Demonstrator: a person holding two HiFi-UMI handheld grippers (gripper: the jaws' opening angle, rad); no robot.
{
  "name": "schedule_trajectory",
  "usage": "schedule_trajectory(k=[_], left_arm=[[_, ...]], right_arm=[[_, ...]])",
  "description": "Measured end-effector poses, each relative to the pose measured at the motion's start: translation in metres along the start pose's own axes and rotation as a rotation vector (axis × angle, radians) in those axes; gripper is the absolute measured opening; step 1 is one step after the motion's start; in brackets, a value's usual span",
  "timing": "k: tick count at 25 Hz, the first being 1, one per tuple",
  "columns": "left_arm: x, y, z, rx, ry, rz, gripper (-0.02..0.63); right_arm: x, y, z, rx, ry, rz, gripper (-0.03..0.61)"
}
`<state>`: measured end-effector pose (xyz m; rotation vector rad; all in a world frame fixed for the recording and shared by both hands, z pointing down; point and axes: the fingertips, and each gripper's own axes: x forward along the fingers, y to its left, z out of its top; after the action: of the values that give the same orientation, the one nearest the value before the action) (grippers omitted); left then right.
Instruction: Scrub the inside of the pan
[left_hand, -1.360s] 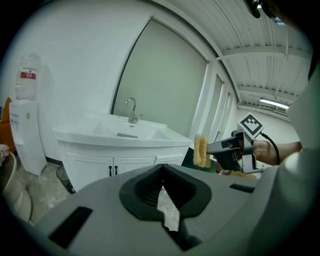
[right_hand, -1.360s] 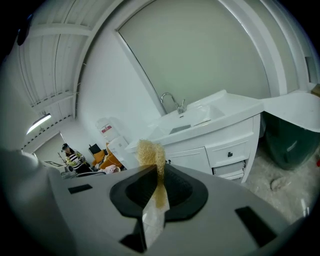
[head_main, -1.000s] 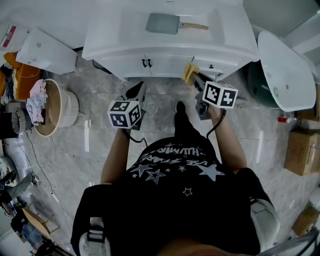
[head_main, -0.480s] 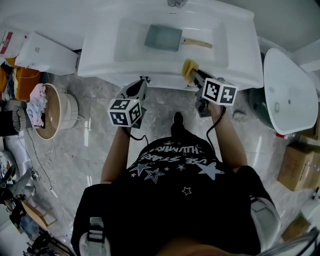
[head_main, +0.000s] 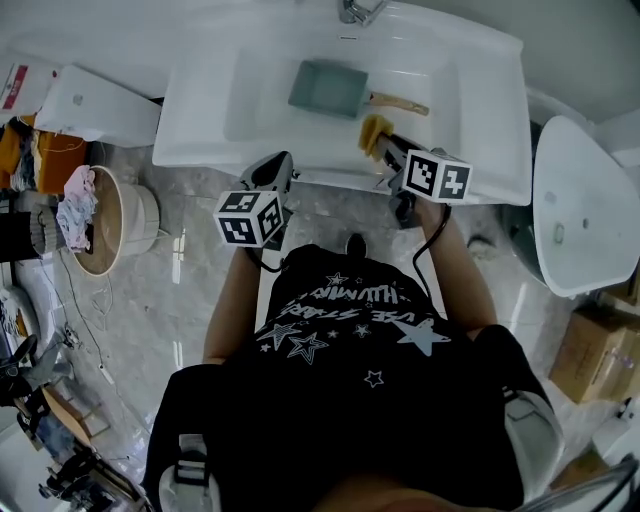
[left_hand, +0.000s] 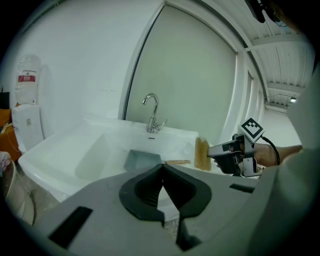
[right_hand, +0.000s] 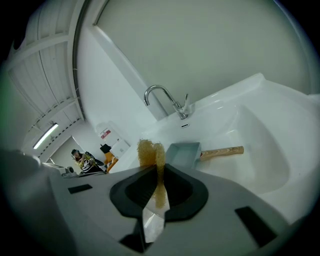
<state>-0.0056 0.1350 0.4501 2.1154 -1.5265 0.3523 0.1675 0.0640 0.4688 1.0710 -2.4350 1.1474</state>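
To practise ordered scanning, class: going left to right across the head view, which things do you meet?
In order: round tan basin holding cloths → left gripper → square grey-green pan → yellow scrub sponge → large white oval object.

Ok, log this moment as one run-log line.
phase: scrubbing not begun | left gripper: jaws shut, empty | right gripper: shut on sponge, over sink front | pan: in sink, untouched

One pan (head_main: 325, 88) — one sponge (head_main: 374, 132) (yellow)
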Motion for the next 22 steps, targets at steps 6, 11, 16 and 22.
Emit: schedule_trajectory(k=[6,11,16,22], left_arm=[[0.01,0.017,0.0,-0.004,0.029,0.013,0.008],[0.028,0.039,0.015,0.006,0.038,-0.01,0.008],[0.058,0.062,0.038,0.018,0.061,-0.057,0.008],[0.101,0.101,0.065,0.027,0.074,-0.104,0.008]], right_arm=[[0.022,-0.003,0.002,0.027,0.014,0.01,0.04],[0.039,-0.005,0.016,0.051,0.001,-0.017,0.04],[0.056,-0.012,0.038,0.066,-0.016,-0.058,0.04],[0.099,-0.028,0.056,0.099,-0.003,-0.133,0.04]])
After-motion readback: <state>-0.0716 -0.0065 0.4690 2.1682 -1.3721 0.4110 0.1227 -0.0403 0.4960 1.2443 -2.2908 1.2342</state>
